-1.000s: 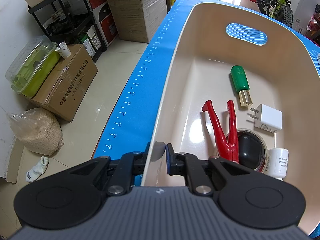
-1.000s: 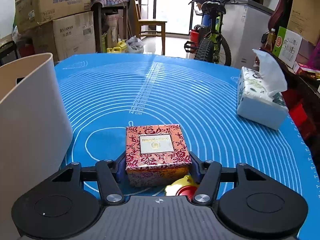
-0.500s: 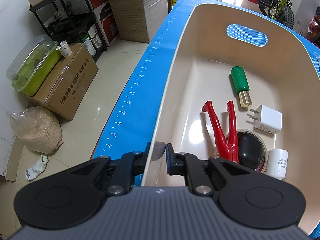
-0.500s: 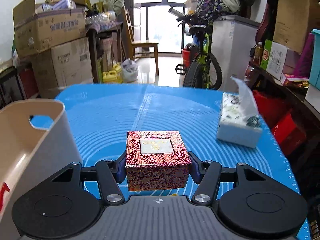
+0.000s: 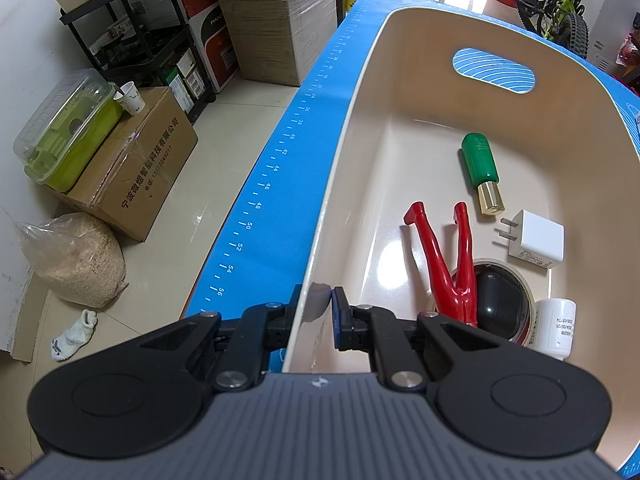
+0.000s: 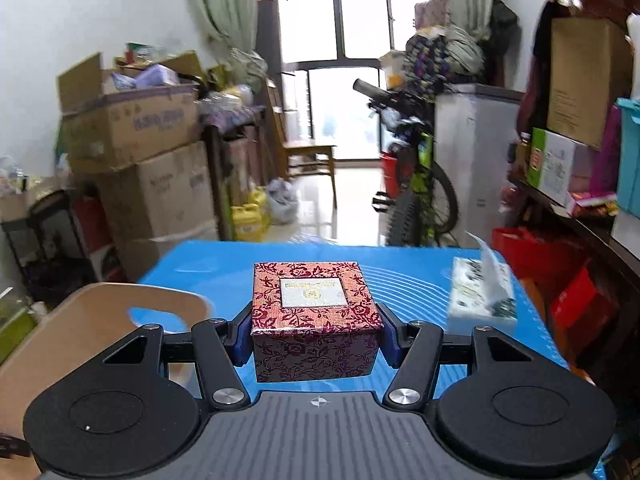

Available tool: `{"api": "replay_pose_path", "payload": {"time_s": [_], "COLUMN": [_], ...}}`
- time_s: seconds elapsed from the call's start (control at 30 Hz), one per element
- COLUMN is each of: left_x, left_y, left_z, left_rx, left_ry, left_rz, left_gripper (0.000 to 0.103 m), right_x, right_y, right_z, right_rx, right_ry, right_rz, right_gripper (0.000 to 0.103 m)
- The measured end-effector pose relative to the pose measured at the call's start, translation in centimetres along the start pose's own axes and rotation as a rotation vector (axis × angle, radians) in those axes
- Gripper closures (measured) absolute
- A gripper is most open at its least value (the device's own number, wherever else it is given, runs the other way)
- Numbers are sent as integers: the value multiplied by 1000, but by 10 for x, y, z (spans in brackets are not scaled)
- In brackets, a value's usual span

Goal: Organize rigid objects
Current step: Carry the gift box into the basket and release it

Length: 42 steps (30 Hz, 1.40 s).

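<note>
My left gripper [image 5: 316, 312] is shut on the near left rim of the beige bin [image 5: 360, 92], one finger outside, one inside. In the bin lie red pliers [image 5: 448, 260], a green-handled tool [image 5: 480, 168], a white charger [image 5: 538, 238], a tape roll with a black object [image 5: 500, 300] and a white bottle [image 5: 556, 328]. My right gripper [image 6: 315, 338] is shut on a red floral box [image 6: 314, 320] and holds it high above the blue mat [image 6: 224, 272]. The bin [image 6: 92, 320] is at the lower left in the right wrist view.
A tissue box [image 6: 482, 296] stands on the mat at the right. Cardboard boxes [image 5: 132, 172], a sack [image 5: 76, 260] and a shelf stand on the floor left of the table. A bicycle [image 6: 416, 192] stands beyond the table's far end.
My right gripper has lifted the floral box well up off the mat, and the bin's rim has come into view below left. The left gripper has stayed on the bin rim.
</note>
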<state>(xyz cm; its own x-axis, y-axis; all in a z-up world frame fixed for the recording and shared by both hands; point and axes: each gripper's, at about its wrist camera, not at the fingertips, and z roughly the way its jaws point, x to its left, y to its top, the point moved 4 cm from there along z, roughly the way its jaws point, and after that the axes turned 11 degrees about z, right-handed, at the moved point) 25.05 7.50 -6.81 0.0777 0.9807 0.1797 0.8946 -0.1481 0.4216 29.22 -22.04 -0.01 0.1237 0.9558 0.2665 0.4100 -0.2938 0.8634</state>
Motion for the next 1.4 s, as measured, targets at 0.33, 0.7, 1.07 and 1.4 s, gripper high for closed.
{"api": "replay_pose_path", "payload": {"time_s": [0.33,0.7,1.07,1.4], "left_x": [0,0,0,-1], "left_y": [0,-1,-1,-2], "left_z": [0,-1,-1,1], "left_rx": [-1,-3,-4,-4], "left_ry": [1,4,7,9], "left_rz": [0,3,5,5], "left_gripper": [88,88,88,88], "right_x": [84,132,131,123], "right_y": [-35,-83,-96,-72], "right_z": [-9,1,5,-7], "right_rx": [87,263,362,288], "right_ry": [141,199,213,249], "right_rz": [-170,-315,-319,-283], "right_gripper": [40,40,40,23]}}
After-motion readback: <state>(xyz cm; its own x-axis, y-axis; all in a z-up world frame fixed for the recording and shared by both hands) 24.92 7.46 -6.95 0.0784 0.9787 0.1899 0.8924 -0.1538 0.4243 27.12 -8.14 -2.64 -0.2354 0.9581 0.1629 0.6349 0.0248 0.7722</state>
